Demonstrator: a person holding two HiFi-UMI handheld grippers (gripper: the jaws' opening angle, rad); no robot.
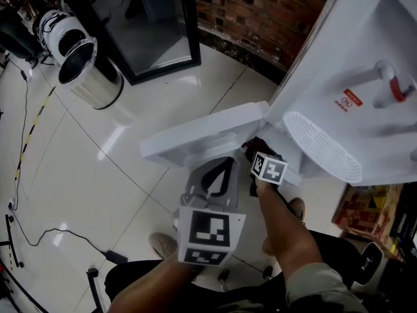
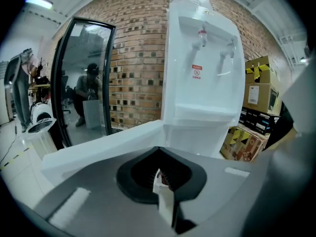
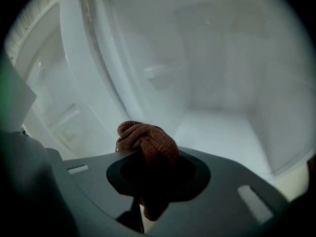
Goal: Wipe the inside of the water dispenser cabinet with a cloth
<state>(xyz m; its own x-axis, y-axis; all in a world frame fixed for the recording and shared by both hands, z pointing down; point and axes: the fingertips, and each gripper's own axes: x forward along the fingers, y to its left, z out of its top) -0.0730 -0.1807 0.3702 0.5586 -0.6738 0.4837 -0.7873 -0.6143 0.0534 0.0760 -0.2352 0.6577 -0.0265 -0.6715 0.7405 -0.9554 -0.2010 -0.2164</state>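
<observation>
Pinching the soft, limp cloth [image 3: 148, 142] mid-bunch, right claw [image 3: 150, 177] faces cabinet [image 3: 222, 107] at twelve o'clock. Left claw [image 2: 163, 184] pressed together, seemingly empty.

The head view is dim, with pale glare patches on the glossy floor tiles [image 1: 98, 175]. Both gripper views bulge like a fisheye, their corners vignetted black. A ceiling strip light [image 2: 39, 2] glows in the left gripper view. The right gripper view is hazy, the cabinet interior [image 3: 222, 83] washed out and the cloth [image 3: 148, 142] shadowed.
</observation>
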